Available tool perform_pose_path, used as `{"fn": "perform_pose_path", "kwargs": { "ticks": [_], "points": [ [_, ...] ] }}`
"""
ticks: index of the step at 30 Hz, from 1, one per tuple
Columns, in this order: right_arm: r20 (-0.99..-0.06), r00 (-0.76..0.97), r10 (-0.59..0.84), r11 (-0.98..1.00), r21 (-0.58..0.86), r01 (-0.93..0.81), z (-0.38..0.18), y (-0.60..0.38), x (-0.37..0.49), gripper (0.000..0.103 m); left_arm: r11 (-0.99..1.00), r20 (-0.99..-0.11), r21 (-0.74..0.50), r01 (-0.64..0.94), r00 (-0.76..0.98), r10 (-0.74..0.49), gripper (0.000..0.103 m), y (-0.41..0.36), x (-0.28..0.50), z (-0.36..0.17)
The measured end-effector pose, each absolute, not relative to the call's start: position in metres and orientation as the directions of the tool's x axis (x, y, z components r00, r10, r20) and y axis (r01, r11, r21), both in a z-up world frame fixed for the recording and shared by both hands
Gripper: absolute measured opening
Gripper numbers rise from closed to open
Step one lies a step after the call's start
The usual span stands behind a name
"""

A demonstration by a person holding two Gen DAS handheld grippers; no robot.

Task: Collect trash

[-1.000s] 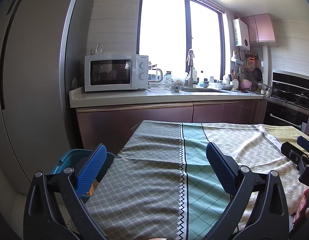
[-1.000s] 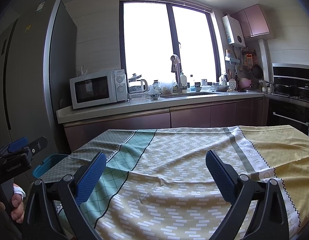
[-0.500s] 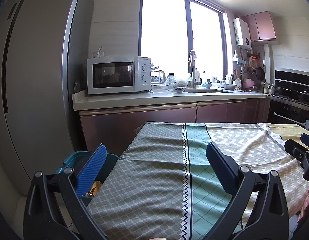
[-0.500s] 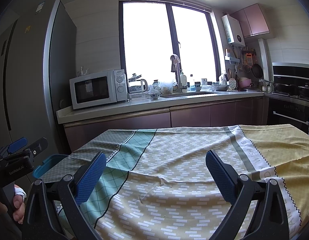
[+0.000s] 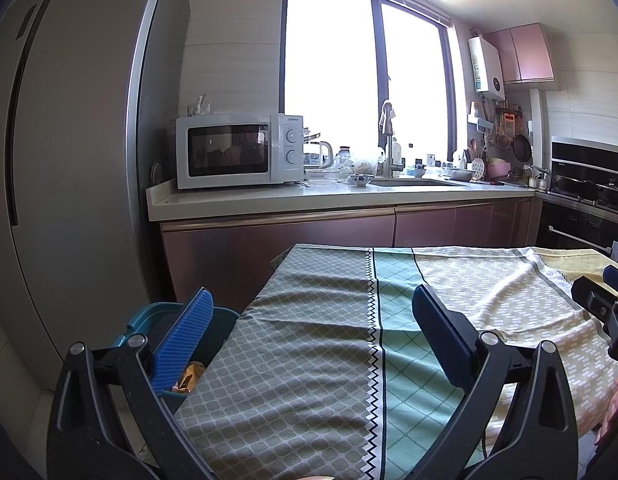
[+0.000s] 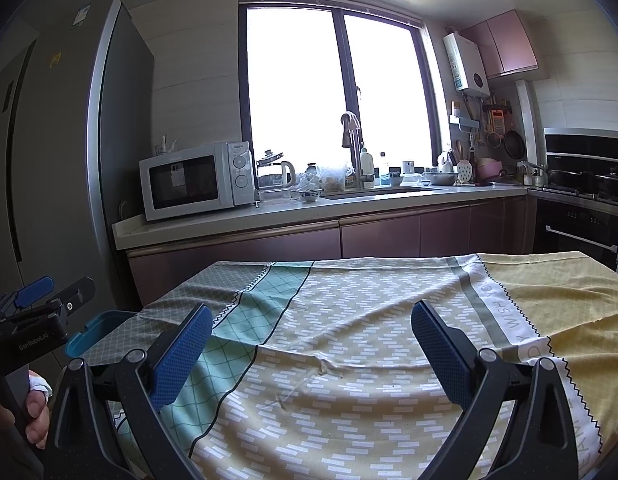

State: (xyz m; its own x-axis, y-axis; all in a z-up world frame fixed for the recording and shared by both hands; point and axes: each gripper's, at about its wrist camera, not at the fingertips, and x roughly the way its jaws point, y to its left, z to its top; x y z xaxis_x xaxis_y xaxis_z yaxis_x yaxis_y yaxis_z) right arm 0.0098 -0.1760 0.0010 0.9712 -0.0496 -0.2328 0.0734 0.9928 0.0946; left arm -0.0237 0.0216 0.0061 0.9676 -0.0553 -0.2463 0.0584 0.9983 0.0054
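- Since a second ago my left gripper (image 5: 309, 336) has risen and tipped back a touch: the microwave (image 5: 239, 151) and worktop sit lower in its view, and more of the blue bin (image 5: 149, 320) shows past the table edge. My right gripper (image 6: 311, 350) has barely shifted.
- Both grippers are spread wide with nothing between the blue pads; each hangs over the cloth, touching nothing.
- Progress, as I judge it: the tablecloth (image 6: 349, 320) looks bare from both cameras, with no wrapper, scrap or cup on any stretch I can see. A crumpled golden wrapper (image 5: 187, 378) already lies inside the bin. So the collecting seems done, or close to it.
- What may be left: the nearest strip of the table is hidden under my own gripper frames, so I cannot rule out a stray piece there. The small pale fleck (image 6: 325, 366) in the right wrist view may be a crease or a crumb; too small to tell.
- Where the trash lies: the wrapper is down in the bin, just behind and below my left gripper's left pad, beside the table's left edge. It is well apart from my right gripper, which sees only the bin's rim (image 6: 95, 326) off to its left.
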Motion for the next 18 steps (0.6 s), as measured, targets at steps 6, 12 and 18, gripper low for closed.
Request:
{"fn": "perform_pose_path", "kwargs": {
  "ticks": [6,12,18],
  "points": [
    [-0.234,0.971,-0.050,0.993,0.096,0.074,0.0007,-0.1759,0.0100,0.096,0.998,-0.247,0.005,0.057,0.967,-0.054,0.098,0.0221,-0.0235,0.0061],
    [-0.232,0.971,-0.050,0.993,0.096,0.074,0.0000,-0.1763,0.0097,0.096,0.998,-0.250,0.004,0.058,0.967,-0.056,0.098,0.0221,-0.0231,0.0059],
    [-0.235,0.971,-0.050,0.992,0.099,0.075,-0.0002,-0.1776,0.0100,0.096,0.998,-0.259,0.001,0.060,0.964,-0.058,0.098,0.0198,-0.0194,0.0060]
  ]
}}
